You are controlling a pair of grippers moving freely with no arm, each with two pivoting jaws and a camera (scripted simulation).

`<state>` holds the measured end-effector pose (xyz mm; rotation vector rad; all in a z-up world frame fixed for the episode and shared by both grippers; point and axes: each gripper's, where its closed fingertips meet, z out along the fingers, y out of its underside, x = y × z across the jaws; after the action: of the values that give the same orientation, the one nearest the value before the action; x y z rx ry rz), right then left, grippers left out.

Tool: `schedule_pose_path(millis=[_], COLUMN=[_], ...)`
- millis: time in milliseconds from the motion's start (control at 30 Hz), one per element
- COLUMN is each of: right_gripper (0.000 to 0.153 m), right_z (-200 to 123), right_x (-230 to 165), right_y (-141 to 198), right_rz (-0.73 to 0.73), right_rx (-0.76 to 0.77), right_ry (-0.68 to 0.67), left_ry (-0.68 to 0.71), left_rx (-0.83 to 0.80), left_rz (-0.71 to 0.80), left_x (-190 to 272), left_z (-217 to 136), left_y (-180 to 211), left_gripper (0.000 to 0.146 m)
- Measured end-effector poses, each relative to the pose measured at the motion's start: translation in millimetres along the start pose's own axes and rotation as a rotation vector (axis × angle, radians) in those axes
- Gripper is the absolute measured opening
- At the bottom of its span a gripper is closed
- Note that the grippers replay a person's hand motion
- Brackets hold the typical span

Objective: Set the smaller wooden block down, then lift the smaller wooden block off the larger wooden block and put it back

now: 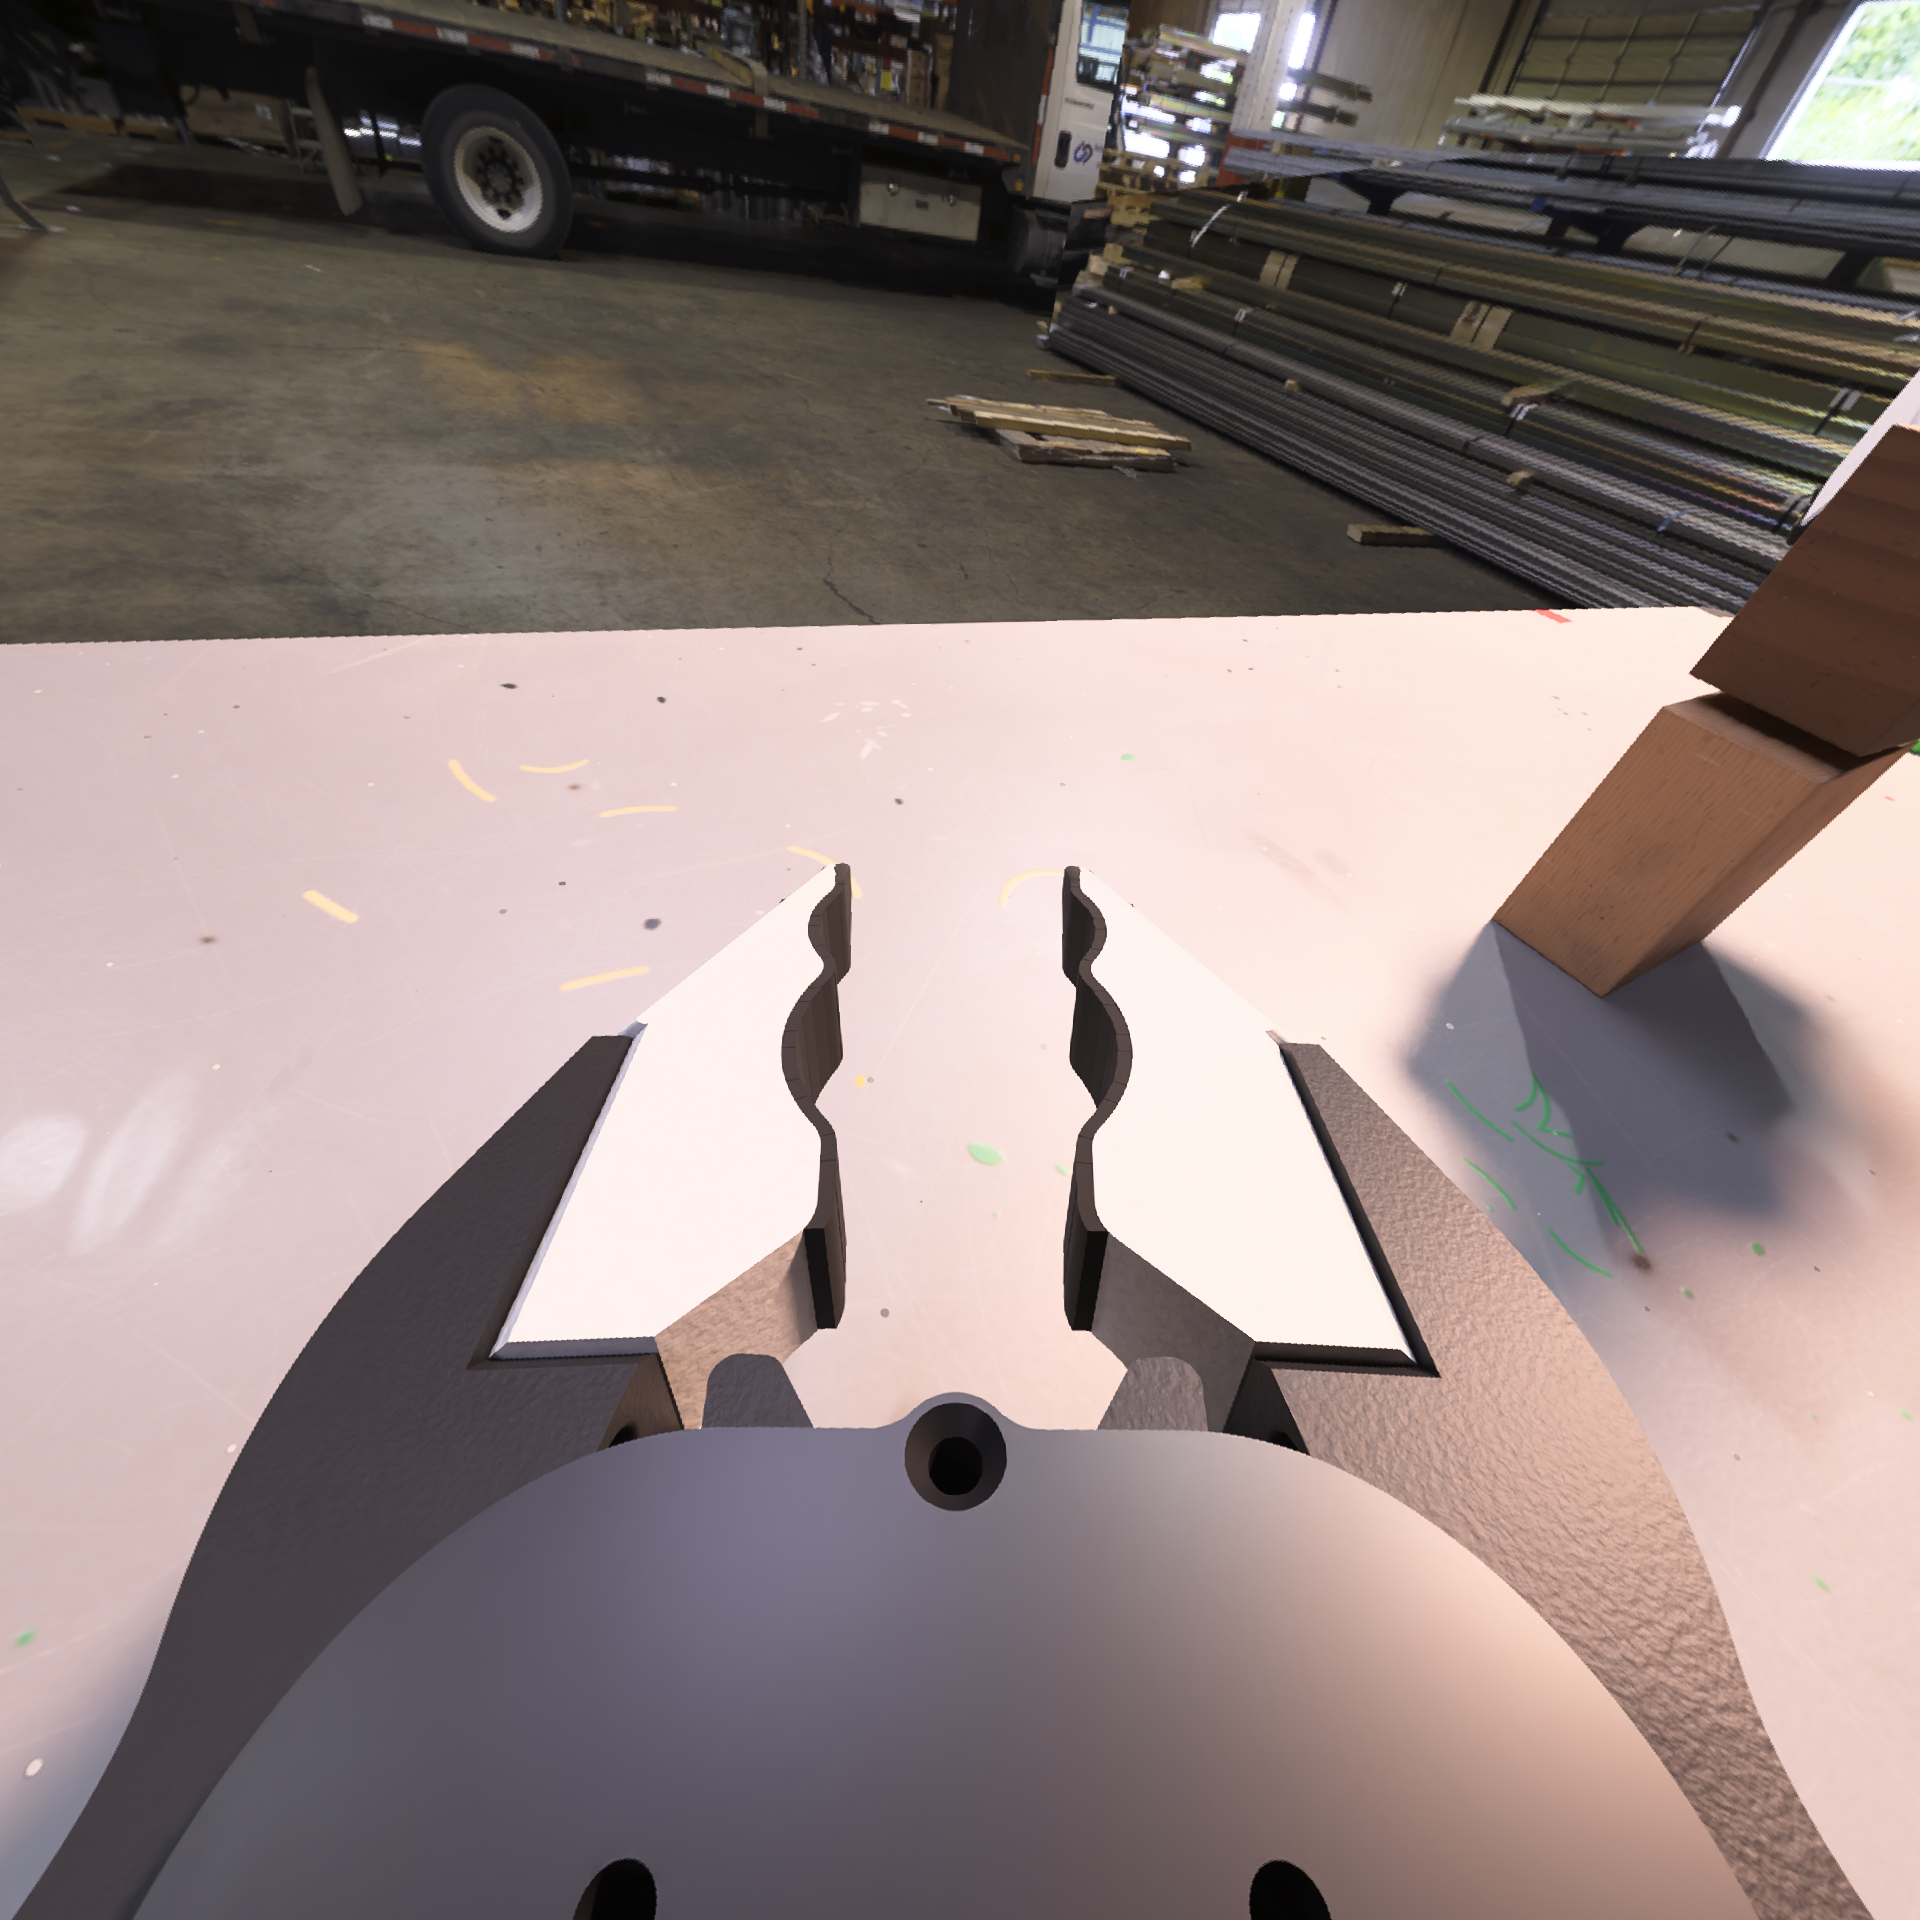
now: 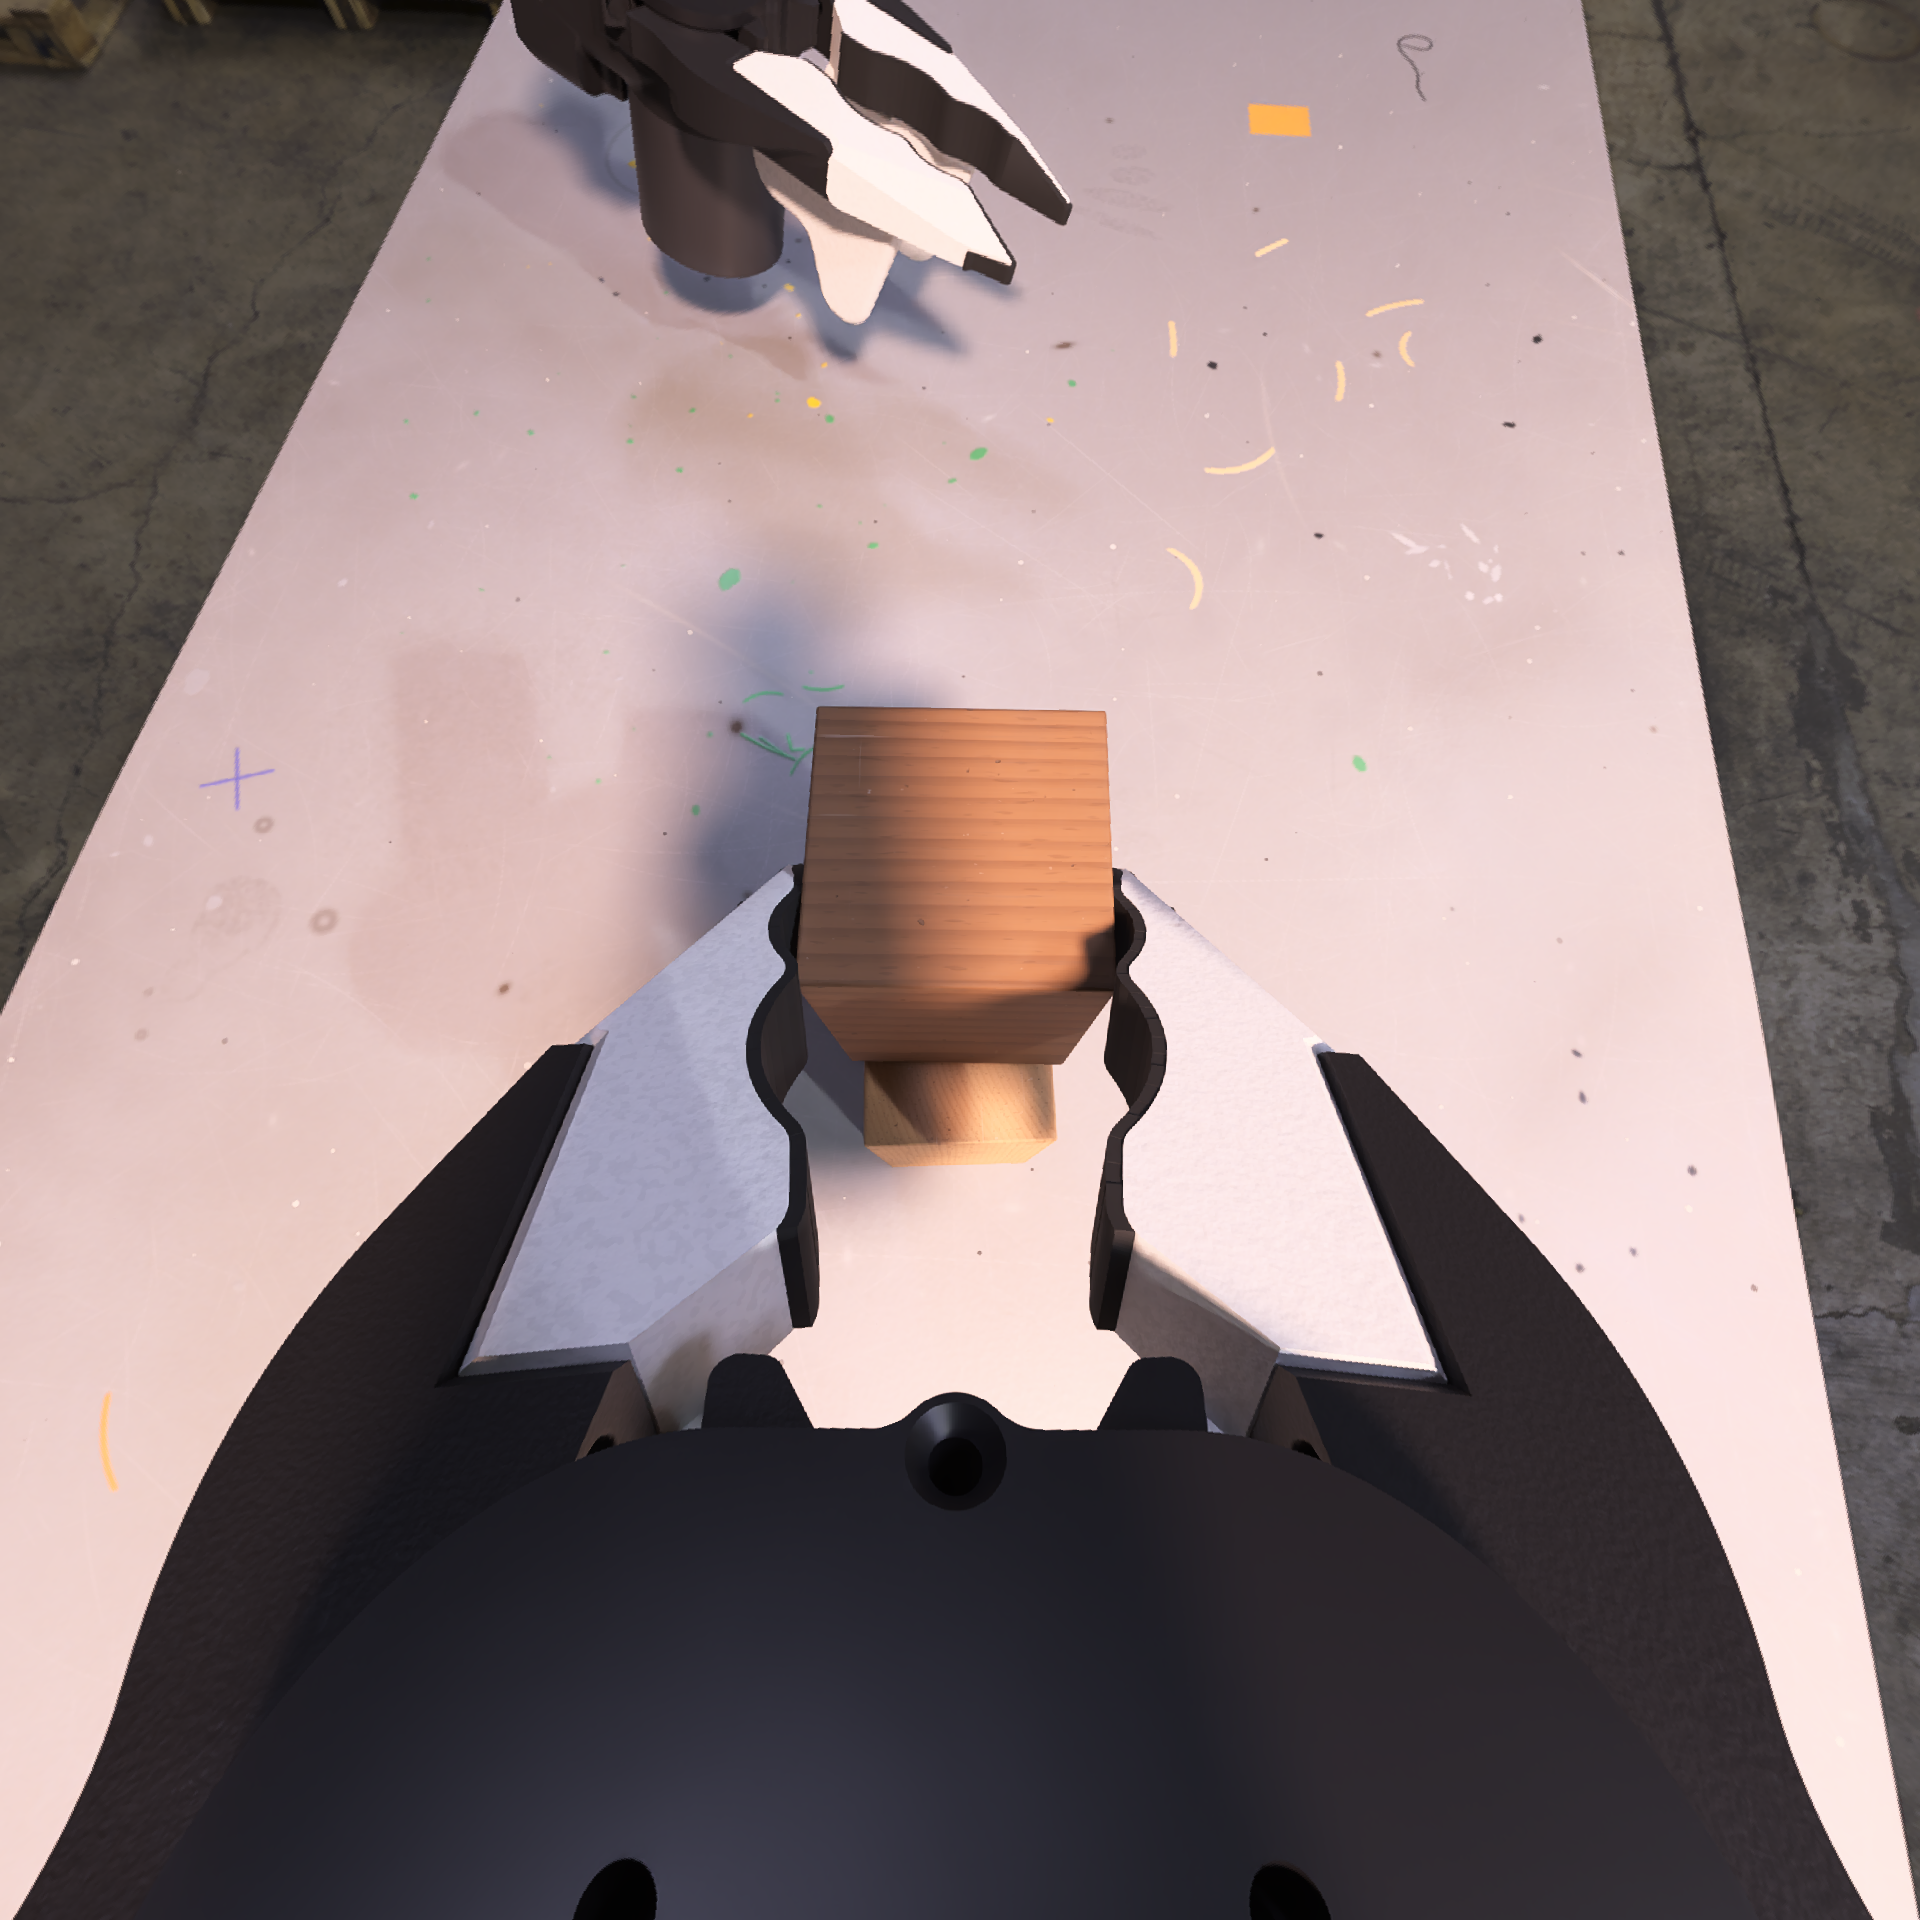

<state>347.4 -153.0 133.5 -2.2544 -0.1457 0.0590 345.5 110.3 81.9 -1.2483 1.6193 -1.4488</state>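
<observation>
The smaller wooden block (image 2: 956,862) is darker brown with fine stripes. My right gripper (image 2: 956,883) is shut on its two sides. The block sits at the top of the larger, paler wooden block (image 2: 956,1117), which stands upright on the white table (image 2: 416,727) and is mostly hidden beneath it. In the left wrist view the smaller block (image 1: 1839,623) meets the top of the larger block (image 1: 1683,842) at the far right, slightly offset. My left gripper (image 1: 956,883) is open and empty, low over the table, left of the blocks. It also shows in the right wrist view (image 2: 935,239).
The table (image 1: 312,1039) is speckled with paint marks and bears an orange square (image 2: 1278,120). Its long edges drop to a concrete floor (image 2: 1818,520) on both sides. Beyond the far edge stand a flatbed truck (image 1: 499,166) and stacked metal bars (image 1: 1455,364).
</observation>
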Motion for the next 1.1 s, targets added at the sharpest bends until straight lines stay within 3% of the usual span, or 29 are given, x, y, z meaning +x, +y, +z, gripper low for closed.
schedule_pose_path(millis=[1100], right_gripper=[0.056], right_z=[3.2], right_x=[-0.5], right_y=[1.7], right_rz=[0.023], right_rx=[0.004], right_ry=[-0.005], left_ry=[0.007], left_rx=[-0.017], left_rz=[0.002], left_x=[1.2], left_z=[1.6], left_y=[2.7], left_gripper=[0.043])
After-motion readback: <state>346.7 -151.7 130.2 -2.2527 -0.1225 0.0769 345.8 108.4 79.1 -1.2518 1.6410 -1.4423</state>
